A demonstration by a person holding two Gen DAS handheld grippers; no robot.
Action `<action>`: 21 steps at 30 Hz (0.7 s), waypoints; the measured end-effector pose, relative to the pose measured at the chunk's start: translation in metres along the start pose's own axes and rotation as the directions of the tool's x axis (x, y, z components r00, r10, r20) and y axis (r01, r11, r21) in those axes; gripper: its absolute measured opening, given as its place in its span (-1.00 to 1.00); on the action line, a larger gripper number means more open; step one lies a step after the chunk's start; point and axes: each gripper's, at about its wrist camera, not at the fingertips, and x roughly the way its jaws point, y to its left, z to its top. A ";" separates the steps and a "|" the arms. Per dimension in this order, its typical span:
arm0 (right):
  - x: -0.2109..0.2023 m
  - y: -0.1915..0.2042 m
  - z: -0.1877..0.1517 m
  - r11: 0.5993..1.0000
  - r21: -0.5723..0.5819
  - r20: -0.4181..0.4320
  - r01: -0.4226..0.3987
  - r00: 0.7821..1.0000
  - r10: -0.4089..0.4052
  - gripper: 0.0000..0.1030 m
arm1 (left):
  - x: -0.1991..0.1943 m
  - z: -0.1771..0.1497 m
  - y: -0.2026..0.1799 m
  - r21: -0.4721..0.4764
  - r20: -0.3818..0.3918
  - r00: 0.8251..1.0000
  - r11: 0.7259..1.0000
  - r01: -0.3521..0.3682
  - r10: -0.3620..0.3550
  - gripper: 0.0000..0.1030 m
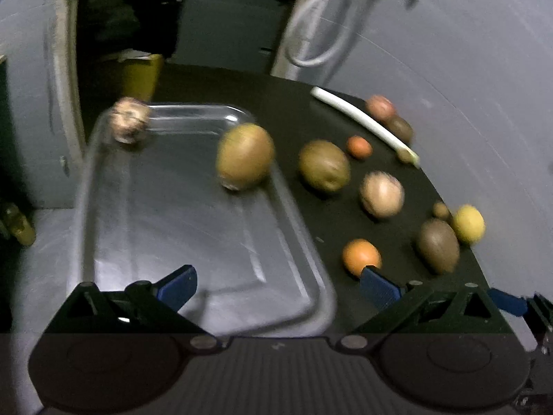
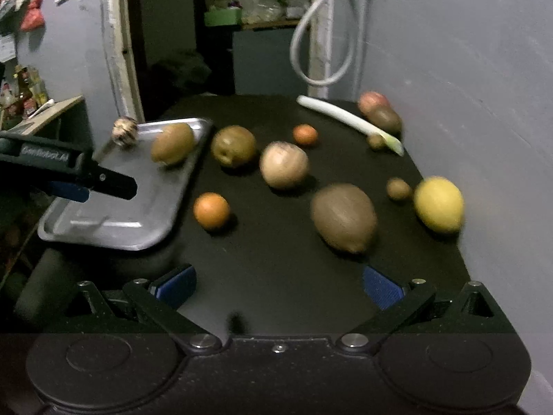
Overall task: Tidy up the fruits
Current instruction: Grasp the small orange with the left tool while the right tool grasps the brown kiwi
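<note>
A grey hose (image 2: 312, 45) loops on the wall beside a doorway (image 2: 166, 34)

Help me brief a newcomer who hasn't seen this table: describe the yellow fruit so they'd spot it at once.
Start at the black table and follow its right edge beside the grey wall. There sits the yellow fruit, lemon-like, with a tiny brown fruit on its left. It is the only bright yellow thing there; its neighbours are brown or orange.
</note>
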 end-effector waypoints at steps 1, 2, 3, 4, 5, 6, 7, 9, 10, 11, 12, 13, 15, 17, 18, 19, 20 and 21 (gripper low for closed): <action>-0.001 -0.005 -0.004 1.000 0.009 -0.007 0.006 1.000 -0.006 0.99 | 0.001 -0.005 -0.007 0.018 -0.004 1.000 1.000 0.003 -0.003 0.99; -0.003 -0.010 -0.008 1.000 0.016 -0.014 0.014 1.000 -0.013 0.99 | 0.003 -0.009 -0.015 0.036 -0.007 1.000 0.999 0.005 -0.005 0.99; -0.005 -0.016 -0.012 1.000 0.021 -0.019 0.019 1.000 -0.019 0.99 | 0.004 -0.014 -0.022 0.055 -0.008 1.000 0.998 0.009 -0.008 0.99; -0.007 -0.021 -0.016 0.999 0.025 -0.024 0.024 0.999 -0.023 0.99 | 0.006 -0.019 -0.030 0.071 -0.011 1.000 0.997 0.014 -0.013 0.99; -0.008 -0.025 -0.020 0.999 0.029 -0.030 0.028 0.999 -0.027 0.99 | 0.007 -0.022 -0.035 0.080 -0.014 1.000 0.997 0.019 -0.018 0.99; -0.008 -0.029 -0.022 0.999 0.032 -0.036 0.031 0.999 -0.030 0.99 | 0.008 -0.027 -0.040 0.089 -0.016 1.000 0.996 0.023 -0.022 0.99; -0.009 -0.032 -0.025 0.999 0.034 -0.043 0.034 0.999 -0.032 0.99 | 0.010 -0.031 -0.046 0.098 -0.022 0.999 0.995 0.025 -0.023 0.99; -0.010 -0.039 -0.030 0.999 0.035 -0.055 0.039 0.998 -0.037 0.99 | 0.012 -0.040 -0.056 0.115 -0.036 0.999 0.993 0.027 -0.023 0.99; -0.010 -0.042 -0.032 0.999 0.034 -0.059 0.042 0.997 -0.040 0.99 | 0.012 -0.043 -0.059 0.122 -0.039 0.999 0.992 0.025 -0.020 0.99; -0.010 -0.045 -0.034 0.998 0.034 -0.062 0.044 0.997 -0.042 0.99 | 0.012 -0.046 -0.063 0.137 -0.029 0.999 0.990 0.017 -0.013 0.99; -0.011 -0.047 -0.036 0.998 0.034 -0.065 0.045 0.997 -0.043 0.99 | 0.012 -0.049 -0.067 0.156 -0.026 1.000 0.988 0.013 -0.009 0.99; -0.011 -0.050 -0.037 0.998 0.034 -0.067 0.045 0.997 -0.043 0.99 | 0.012 -0.051 -0.071 0.172 -0.026 1.000 0.985 0.009 -0.004 0.99; -0.011 -0.054 -0.039 0.998 0.033 -0.071 0.045 0.997 -0.042 0.99 | 0.013 -0.053 -0.078 0.188 -0.022 1.000 0.982 0.000 0.004 0.99; -0.010 -0.058 -0.040 0.999 0.033 -0.071 0.042 0.997 -0.040 0.99 | 0.014 -0.054 -0.081 0.185 -0.023 1.000 0.983 0.001 0.003 0.99; -0.009 -0.060 -0.040 0.999 0.034 -0.071 0.040 0.997 -0.038 0.99 | 0.014 -0.054 -0.082 0.181 -0.024 1.000 0.984 -0.002 0.006 0.99; -0.008 -0.062 -0.039 0.999 0.035 -0.071 0.037 0.997 -0.035 0.99 | 0.014 -0.054 -0.084 0.180 -0.021 1.000 0.984 -0.005 0.009 0.99; -0.006 -0.064 -0.039 0.999 0.036 -0.071 0.034 0.997 -0.032 0.99 | 0.015 -0.054 -0.085 0.180 -0.019 1.000 0.984 -0.008 0.011 0.99; -0.005 -0.065 -0.038 0.999 0.036 -0.071 0.033 0.997 -0.030 0.99 | 0.016 -0.052 -0.086 0.183 -0.017 1.000 0.983 -0.013 0.016 0.99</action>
